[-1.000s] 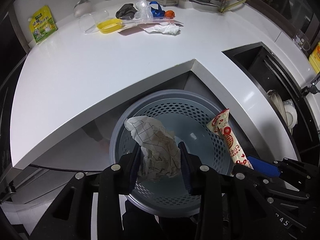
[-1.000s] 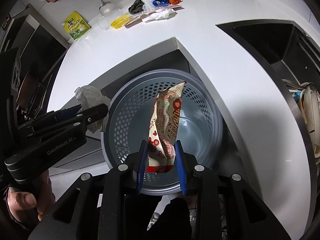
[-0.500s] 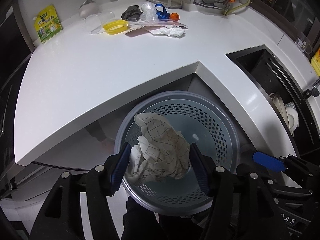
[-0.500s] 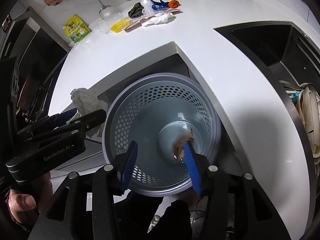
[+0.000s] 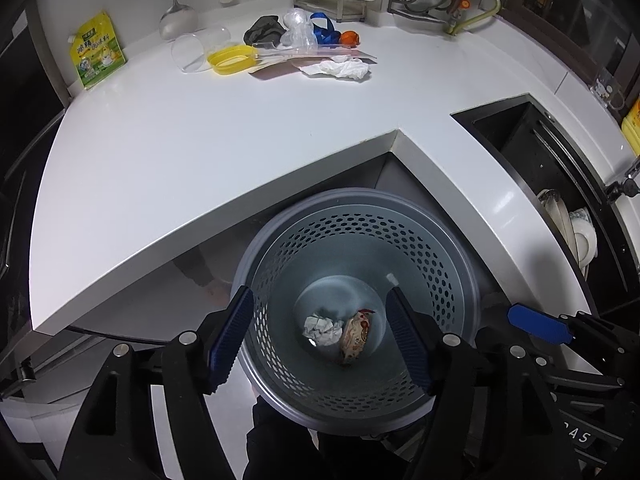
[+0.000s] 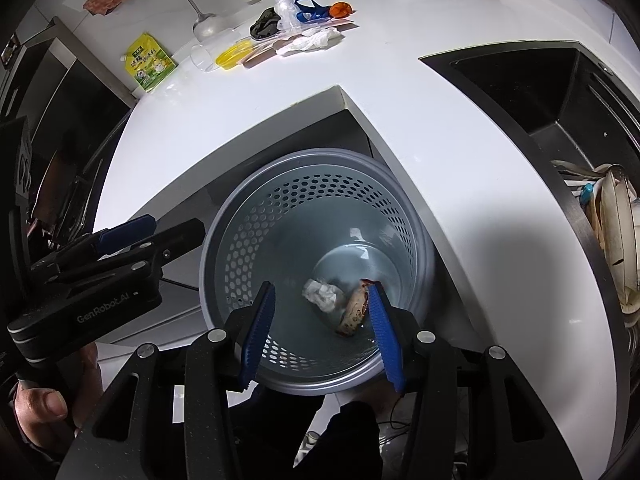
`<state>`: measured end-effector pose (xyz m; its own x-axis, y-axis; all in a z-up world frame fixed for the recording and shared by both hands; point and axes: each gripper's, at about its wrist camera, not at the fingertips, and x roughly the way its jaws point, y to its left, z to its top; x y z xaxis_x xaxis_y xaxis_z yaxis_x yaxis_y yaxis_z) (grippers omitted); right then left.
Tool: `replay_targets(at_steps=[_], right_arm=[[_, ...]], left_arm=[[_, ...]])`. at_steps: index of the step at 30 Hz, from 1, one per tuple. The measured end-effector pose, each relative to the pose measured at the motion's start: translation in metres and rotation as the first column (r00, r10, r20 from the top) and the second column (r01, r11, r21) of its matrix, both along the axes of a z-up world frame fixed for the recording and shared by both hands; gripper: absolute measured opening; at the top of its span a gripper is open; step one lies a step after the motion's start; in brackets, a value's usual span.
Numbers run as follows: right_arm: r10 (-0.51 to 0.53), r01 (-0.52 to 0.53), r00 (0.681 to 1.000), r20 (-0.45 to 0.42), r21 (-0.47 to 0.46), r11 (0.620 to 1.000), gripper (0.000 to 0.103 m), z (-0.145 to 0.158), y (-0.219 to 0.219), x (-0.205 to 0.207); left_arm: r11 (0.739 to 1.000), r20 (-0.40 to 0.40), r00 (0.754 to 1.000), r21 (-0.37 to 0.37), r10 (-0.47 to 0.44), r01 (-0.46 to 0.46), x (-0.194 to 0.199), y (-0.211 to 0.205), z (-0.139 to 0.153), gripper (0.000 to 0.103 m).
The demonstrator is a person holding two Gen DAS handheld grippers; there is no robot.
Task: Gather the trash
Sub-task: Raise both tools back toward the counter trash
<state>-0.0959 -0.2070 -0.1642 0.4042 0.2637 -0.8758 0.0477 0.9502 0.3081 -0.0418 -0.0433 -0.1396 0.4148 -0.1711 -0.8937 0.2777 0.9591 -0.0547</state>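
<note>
In the left wrist view, a white L-shaped stone countertop (image 5: 208, 140) wrapped around the far side of the left tongs (image 5: 320, 330), which hung spread wide and empty above a round grey perforated plastic wastebasket (image 5: 356, 224). Straight below, between the blue pads, a crumpled white paper wad (image 5: 322, 330) lay touching a red-and-cream printed snack wrapper (image 5: 356, 336) on the basket floor. Far ahead sat a yellow plastic lid (image 5: 232, 60), a crumpled white tissue (image 5: 340, 69) and a green-yellow printed pouch (image 5: 96, 50). To the right a black sunken sink (image 5: 532, 148) held dishes, cut off by the frame edge.

In the right wrist view, the right tongs (image 6: 320, 334) were likewise spread with nothing between them, over the same wastebasket (image 6: 304, 184). The paper wad (image 6: 320, 294) lay below the gap; the wrapper (image 6: 354, 308) was partly hidden behind the right pad. The left tongs (image 6: 132, 236) showed at the left. The small heap far ahead on the countertop (image 6: 420, 128) was too tangled to sort out.
</note>
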Motion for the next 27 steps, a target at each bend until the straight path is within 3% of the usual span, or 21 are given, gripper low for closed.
replay_targets(at_steps=[10, 27], right_arm=[[-0.008, 0.009, 1.000, 0.011, -0.004, 1.000, 0.050, 0.003, -0.001, 0.009], [-0.049, 0.056, 0.992, 0.115, -0.058, 0.997, 0.060, 0.037, 0.012, 0.044]], left_arm=[[1.000, 0.027, 1.000, -0.003, 0.008, -0.008, 0.007, 0.005, 0.009, 0.071], [0.997, 0.146, 0.987, -0.022, 0.073, -0.071, 0.044, 0.044, 0.046, 0.094]])
